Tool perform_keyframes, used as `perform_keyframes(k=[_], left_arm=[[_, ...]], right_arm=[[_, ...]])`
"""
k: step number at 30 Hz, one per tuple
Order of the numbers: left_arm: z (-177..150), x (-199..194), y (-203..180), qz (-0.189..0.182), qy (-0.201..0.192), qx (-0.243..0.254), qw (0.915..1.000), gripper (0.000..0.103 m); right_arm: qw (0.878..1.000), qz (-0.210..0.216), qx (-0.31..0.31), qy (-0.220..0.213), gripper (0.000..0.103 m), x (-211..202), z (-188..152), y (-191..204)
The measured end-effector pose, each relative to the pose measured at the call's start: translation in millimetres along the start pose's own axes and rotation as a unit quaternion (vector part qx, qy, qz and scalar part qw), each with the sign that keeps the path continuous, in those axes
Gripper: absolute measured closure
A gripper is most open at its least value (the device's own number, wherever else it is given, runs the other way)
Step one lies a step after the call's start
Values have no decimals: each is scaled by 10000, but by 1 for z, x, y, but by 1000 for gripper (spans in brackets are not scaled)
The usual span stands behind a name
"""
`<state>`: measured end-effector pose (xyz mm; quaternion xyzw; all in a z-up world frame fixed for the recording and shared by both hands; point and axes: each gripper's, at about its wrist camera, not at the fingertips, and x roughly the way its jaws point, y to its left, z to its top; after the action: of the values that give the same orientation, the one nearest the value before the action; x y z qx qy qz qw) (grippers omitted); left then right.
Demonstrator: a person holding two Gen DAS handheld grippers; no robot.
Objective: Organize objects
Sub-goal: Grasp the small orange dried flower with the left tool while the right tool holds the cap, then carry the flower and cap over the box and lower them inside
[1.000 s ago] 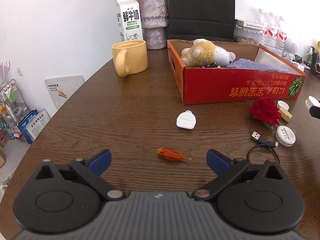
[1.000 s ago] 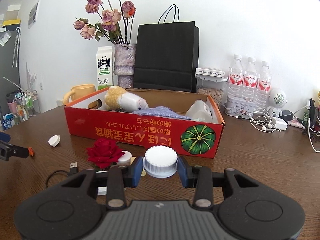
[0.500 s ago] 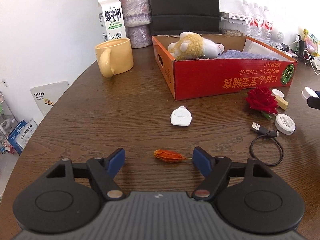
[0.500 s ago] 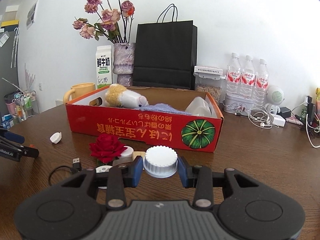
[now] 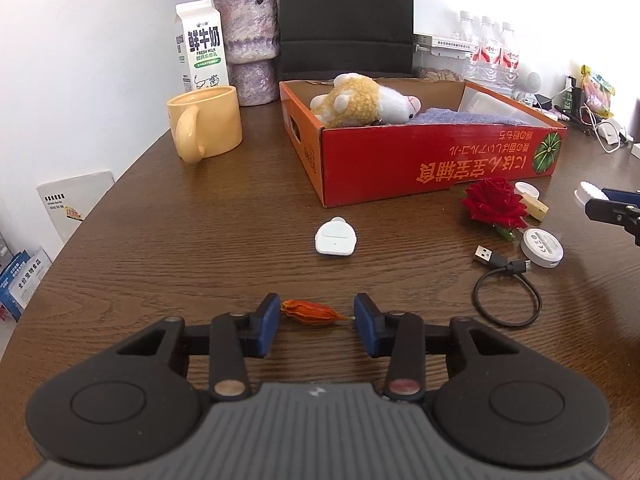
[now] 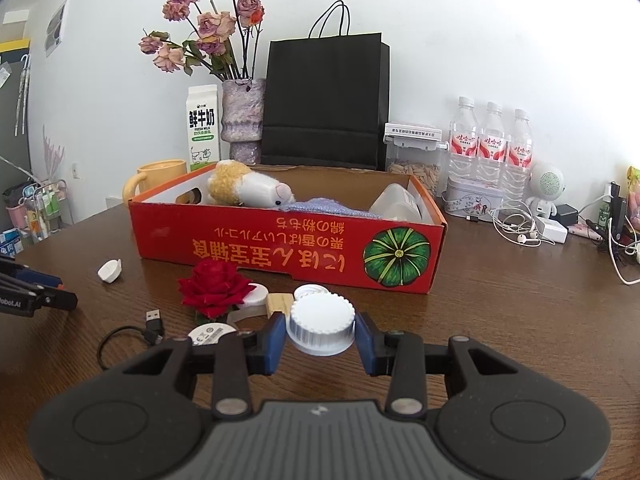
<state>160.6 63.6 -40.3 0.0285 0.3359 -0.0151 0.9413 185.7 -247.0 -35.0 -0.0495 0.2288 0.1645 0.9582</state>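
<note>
On the dark wooden table (image 5: 200, 240), the red cardboard box (image 5: 420, 160) near its far edge already holds a plush toy, while the left gripper (image 5: 316, 318) closes around an orange dried pod (image 5: 310, 314), not yet pinched, the right gripper (image 6: 320, 334) clamps a white ribbed cap (image 6: 322, 322), and a red fabric rose (image 5: 496, 202) and looped black cable (image 5: 508, 284) remain loose.

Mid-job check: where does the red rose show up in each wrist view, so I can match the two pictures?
Left wrist view: the red rose lies right of centre on the table, just in front of the red cardboard box, near its pumpkin-print corner.
Right wrist view: the red rose lies left of centre, in front of the box's long printed side, beyond the USB cable.
Shared landmark: the green pumpkin print on the box.
</note>
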Motion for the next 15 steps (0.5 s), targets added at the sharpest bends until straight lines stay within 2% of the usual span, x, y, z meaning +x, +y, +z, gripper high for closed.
perform_keyframes(k=[6,15], left_arm=[[7,-11,-1,13,-318,-219,9993,62],[47,-26,-32,-117,-1038,-170,9944,62]], right_arm=[[10000,5,-14,-77,67,-2,1,3],[9992,142,15,-386,67,1,18,13]])
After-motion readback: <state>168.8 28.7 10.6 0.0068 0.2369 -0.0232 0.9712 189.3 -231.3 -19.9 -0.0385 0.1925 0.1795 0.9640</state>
